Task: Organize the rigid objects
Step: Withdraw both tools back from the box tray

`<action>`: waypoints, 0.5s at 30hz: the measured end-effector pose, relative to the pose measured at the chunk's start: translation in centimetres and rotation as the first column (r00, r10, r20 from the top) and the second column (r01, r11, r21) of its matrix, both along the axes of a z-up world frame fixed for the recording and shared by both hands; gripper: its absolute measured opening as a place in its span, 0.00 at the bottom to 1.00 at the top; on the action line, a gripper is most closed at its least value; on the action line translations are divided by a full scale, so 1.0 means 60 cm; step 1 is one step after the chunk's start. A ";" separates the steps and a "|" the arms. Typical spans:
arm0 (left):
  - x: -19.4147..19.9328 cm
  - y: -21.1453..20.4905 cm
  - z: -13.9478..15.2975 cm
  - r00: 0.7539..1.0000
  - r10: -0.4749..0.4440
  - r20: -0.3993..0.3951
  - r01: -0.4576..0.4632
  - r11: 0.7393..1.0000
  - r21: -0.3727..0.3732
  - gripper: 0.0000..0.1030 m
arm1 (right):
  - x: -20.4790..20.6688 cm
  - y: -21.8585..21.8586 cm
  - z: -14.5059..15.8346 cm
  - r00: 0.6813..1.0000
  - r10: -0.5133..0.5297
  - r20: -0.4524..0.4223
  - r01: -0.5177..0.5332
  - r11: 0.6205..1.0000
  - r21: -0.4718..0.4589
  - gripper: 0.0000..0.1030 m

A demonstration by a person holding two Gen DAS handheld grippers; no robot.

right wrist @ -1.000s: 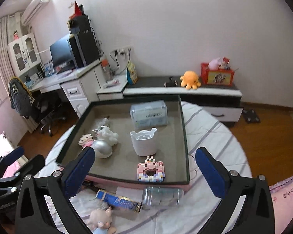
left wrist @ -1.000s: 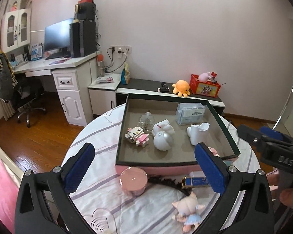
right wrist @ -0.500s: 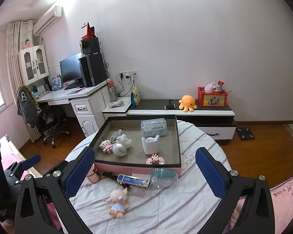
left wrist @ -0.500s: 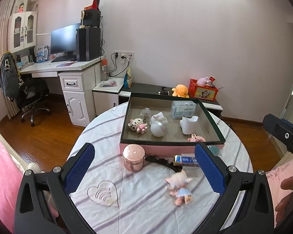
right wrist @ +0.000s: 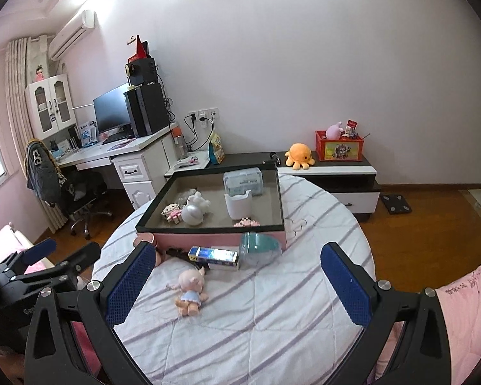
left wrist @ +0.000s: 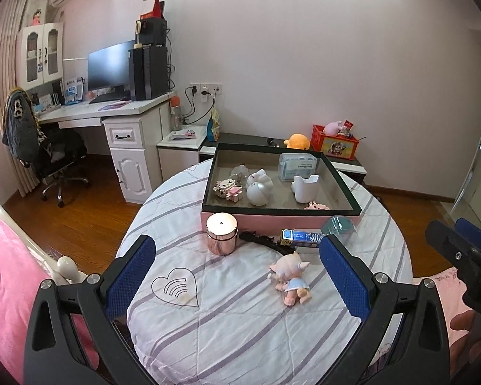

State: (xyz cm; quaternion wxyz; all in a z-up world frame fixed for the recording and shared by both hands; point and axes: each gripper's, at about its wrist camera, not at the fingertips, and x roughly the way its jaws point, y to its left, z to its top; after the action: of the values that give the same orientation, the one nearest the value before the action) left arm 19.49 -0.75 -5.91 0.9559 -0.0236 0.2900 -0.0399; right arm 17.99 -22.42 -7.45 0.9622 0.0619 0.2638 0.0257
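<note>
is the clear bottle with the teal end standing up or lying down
Lying down. The clear bottle rests on its side on the striped tablecloth, against the front wall of the pink tray, beside the blue box.

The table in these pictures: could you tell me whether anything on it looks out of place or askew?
Yes. The doll lies flat on the striped cloth, and the clear bottle lies on its side against the pink tray, beside the blue box. All three lie outside the tray.

Pink-walled bedrm w/ wood floor (left wrist: 89, 202), white desk (left wrist: 112, 112) + monitor (right wrist: 112, 109), AC unit (right wrist: 70, 35) top left.
</note>
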 end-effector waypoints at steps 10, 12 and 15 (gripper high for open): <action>-0.016 0.000 0.005 1.000 -0.002 0.008 0.002 1.000 0.001 1.00 | -0.015 0.009 -0.003 1.000 0.019 -0.010 -0.019 1.000 -0.002 1.00; -0.017 0.000 0.006 1.000 0.000 0.010 0.000 1.000 0.003 1.00 | -0.017 0.012 -0.003 1.000 0.023 -0.011 -0.023 1.000 -0.006 1.00; -0.022 0.001 0.008 1.000 0.002 0.012 -0.002 1.000 0.003 1.00 | -0.017 0.013 -0.002 1.000 0.023 -0.011 -0.023 1.000 -0.006 1.00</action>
State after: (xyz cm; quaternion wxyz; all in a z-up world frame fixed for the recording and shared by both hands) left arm 18.17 -0.72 -5.41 0.9577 -0.0219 0.2842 -0.0388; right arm 17.00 -21.66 -7.59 0.9606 0.0562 0.2698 0.0359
